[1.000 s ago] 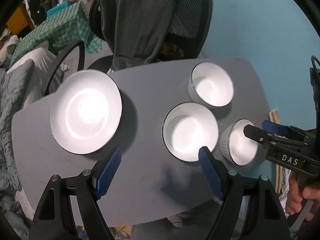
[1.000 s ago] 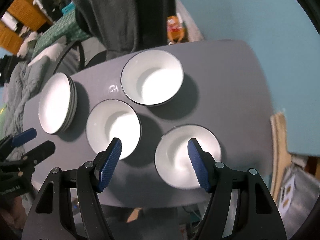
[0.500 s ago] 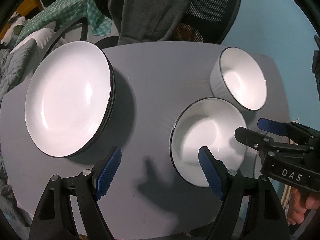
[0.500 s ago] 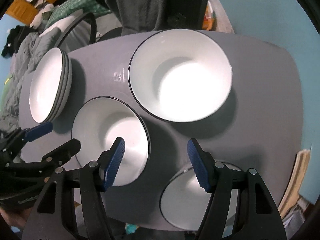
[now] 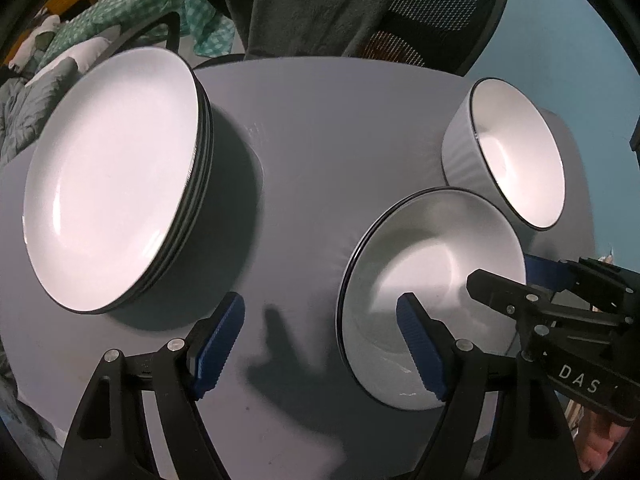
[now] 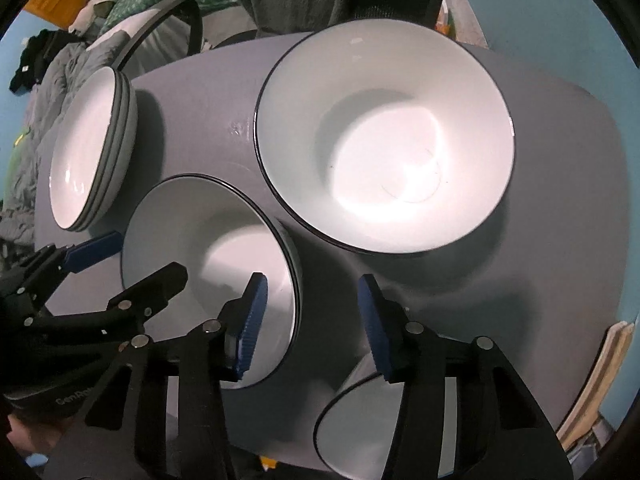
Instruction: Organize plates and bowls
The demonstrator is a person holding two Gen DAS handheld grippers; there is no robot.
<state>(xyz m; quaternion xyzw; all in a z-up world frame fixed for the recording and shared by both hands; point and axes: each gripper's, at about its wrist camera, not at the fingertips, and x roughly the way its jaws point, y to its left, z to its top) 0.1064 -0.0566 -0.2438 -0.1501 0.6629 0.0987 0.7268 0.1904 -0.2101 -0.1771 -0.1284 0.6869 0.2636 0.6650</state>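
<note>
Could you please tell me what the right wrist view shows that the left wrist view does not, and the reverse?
Only the right wrist view shows the near bowl at the table's front edge, below the right gripper. Only the left wrist view shows the mesh chair back. Both show the stack of plates, the middle bowl, the far bowl and the left gripper, open.
</note>
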